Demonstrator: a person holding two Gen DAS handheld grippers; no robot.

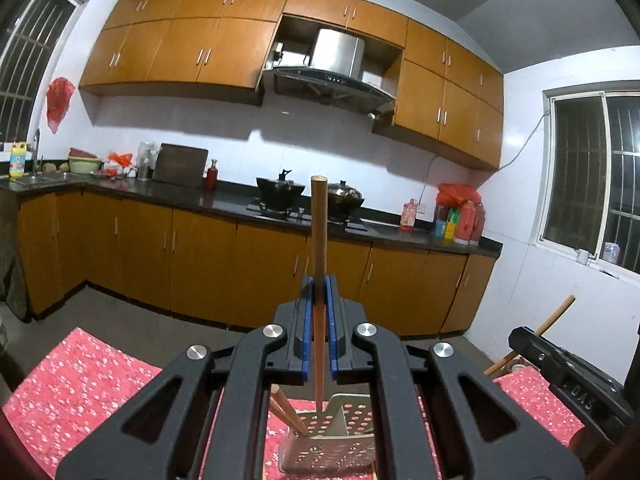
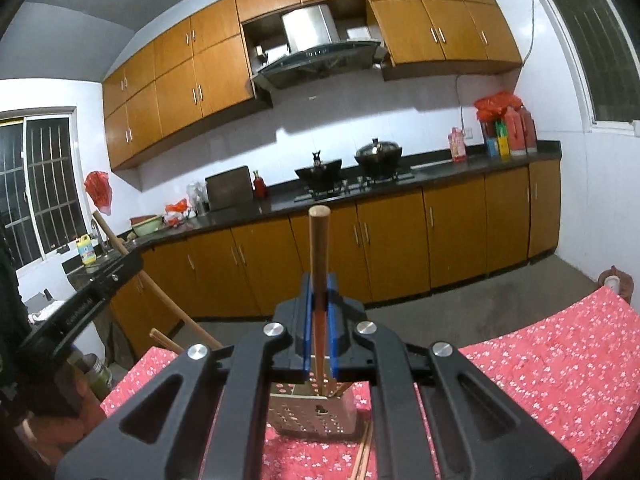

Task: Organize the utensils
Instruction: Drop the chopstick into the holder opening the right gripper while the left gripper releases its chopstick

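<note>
My left gripper [image 1: 319, 284] is shut on a wooden chopstick [image 1: 319, 232] held upright, its lower tip reaching into a perforated metal utensil holder [image 1: 340, 436] on the red floral tablecloth [image 1: 80, 380]. Two other chopsticks [image 1: 286, 412] lean in the holder. My right gripper [image 2: 319, 284] is shut on another wooden chopstick [image 2: 318, 248], upright, its tip inside the same holder [image 2: 316, 412]. More chopsticks [image 2: 362, 456] lie on the cloth beside the holder. Each gripper shows at the edge of the other's view, the right one [image 1: 568, 376] and the left one [image 2: 80, 304].
The table with the red cloth [image 2: 540, 360] stands in a kitchen. Beyond it are orange cabinets [image 1: 200, 264], a dark counter with pots on a stove [image 1: 280, 194], bottles [image 1: 460, 216] and a range hood [image 1: 332, 76]. Grey floor lies between table and cabinets.
</note>
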